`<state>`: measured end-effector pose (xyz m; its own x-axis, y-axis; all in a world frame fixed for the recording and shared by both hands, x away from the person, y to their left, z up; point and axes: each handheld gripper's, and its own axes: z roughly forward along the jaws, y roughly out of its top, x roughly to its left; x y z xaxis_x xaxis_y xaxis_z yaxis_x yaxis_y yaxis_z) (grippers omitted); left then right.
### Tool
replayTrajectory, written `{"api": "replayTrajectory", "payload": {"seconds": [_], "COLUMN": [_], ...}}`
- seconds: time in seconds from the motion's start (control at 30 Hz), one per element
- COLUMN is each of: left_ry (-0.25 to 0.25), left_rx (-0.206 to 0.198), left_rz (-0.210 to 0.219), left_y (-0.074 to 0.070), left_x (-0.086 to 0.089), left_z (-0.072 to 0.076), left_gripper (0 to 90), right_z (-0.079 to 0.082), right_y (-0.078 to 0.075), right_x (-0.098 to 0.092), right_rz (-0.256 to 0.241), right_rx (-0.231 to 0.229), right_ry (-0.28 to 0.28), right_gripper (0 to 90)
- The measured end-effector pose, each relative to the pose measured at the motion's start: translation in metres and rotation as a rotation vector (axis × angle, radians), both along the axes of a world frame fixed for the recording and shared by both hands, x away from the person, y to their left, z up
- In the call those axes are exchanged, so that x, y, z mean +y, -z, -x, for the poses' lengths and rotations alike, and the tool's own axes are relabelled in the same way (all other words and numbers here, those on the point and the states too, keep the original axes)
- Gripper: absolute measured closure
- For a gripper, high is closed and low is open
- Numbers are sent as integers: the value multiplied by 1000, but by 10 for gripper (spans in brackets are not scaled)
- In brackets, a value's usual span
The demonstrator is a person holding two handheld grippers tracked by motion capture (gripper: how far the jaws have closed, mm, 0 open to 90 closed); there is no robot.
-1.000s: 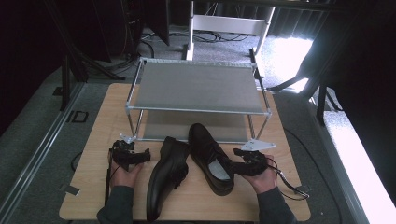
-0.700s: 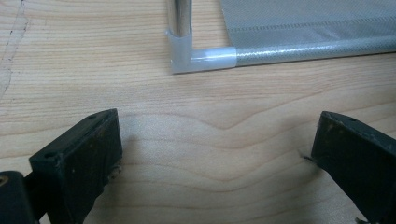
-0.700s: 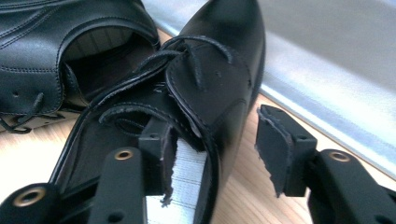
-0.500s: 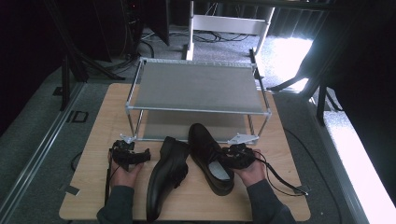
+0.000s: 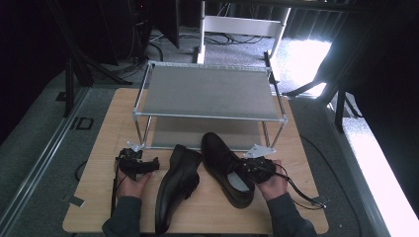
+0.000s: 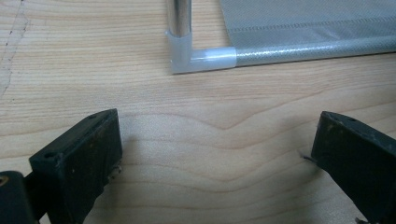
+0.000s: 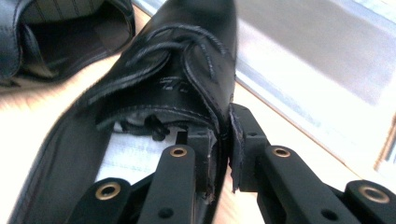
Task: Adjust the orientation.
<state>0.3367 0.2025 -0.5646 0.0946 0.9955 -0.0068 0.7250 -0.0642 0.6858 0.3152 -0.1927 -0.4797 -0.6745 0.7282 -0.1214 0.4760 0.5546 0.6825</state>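
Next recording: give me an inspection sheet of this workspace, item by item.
Surface: wooden table, bare around the shoes.
Job's things: two-tier rack; left shoe and right shoe in front of it.
Clutter: nothing seen.
Grippers: left gripper open over bare wood; right gripper shut on the right shoe's side wall.
Cables: right gripper's cable trails on the table.
Surroundings: grey floor, dark stands, floor cables behind.
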Motion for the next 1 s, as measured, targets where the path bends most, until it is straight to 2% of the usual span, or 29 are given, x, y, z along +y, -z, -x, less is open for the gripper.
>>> {"api": "replayTrajectory", "payload": {"seconds": [0.23,0.33,0.37,0.53,0.6,0.67,0.7,0.8,0.9,1.0], "left_ry": [10,12,7,25,30,25,32,92,132,180], "left_rx": [-9,-26,-36,-60,-51,-18,-21,-59,-107,-138], "left_rz": [-2,3,3,7,6,1,9,63,117,144], "left_y": [0,-1,-1,-2,-4,-10,-14,-32,-55,-76], "left_x": [0,1,1,0,-2,-4,-4,-5,-6,-12], "left_z": [1,3,4,7,9,11,14,27,40,50], "left_gripper": [42,143,143,309,398,503,503,516,536,542], "right_z": [18,24,26,34,34,34,34,35,34,34], "right_y": [-2,-1,-1,-1,0,0,-1,-1,0,0], "right_x": [-30,-35,-37,-39,-38,-37,-38,-38,-40,-40], "right_rz": [-30,-33,-35,-54,-61,-53,-52,-48,-64,-77], "right_rx": [38,46,48,62,62,61,63,61,70,67], "right_ry": [8,8,8,-38,-46,-45,-47,-55,-59,-70], "right_gripper": [803,803,803,806,805,799,791,748,692,632]}}
